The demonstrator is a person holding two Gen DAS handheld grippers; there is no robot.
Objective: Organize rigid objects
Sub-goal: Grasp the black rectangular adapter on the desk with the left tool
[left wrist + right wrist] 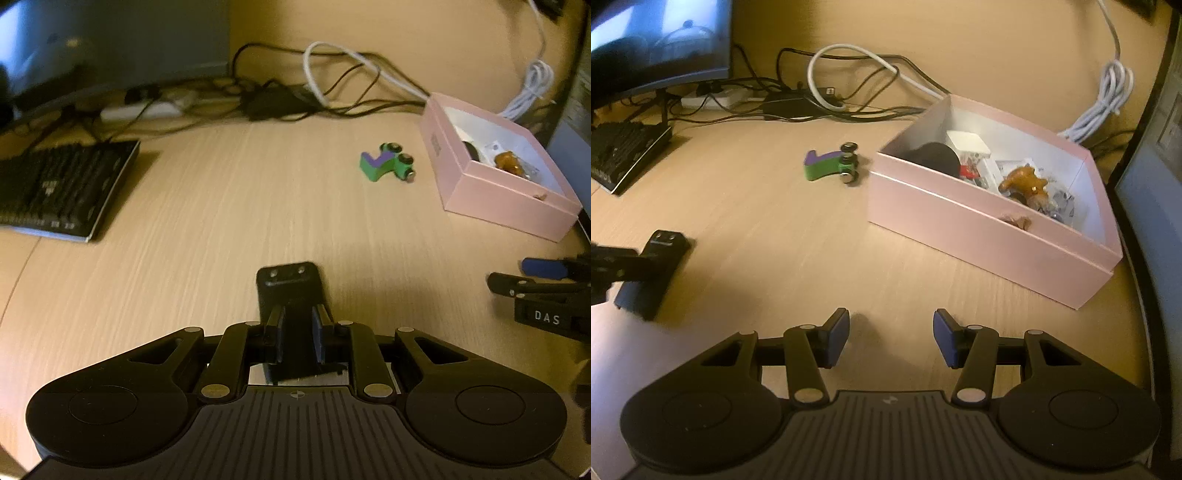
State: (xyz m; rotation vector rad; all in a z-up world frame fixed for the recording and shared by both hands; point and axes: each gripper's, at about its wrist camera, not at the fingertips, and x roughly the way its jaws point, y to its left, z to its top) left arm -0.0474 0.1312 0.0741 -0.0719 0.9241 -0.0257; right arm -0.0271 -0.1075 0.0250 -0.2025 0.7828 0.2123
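Your left gripper (298, 338) clamps a black block (290, 291) over the desk (221, 221); toy (386, 162) beside pink box (509, 201).

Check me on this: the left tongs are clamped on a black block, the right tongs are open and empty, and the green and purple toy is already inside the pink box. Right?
Not quite. The green and purple toy lies on the desk beside the pink box, not in it, as the right wrist view shows. The left tongs do clamp the black block, and the right tongs are open and empty.
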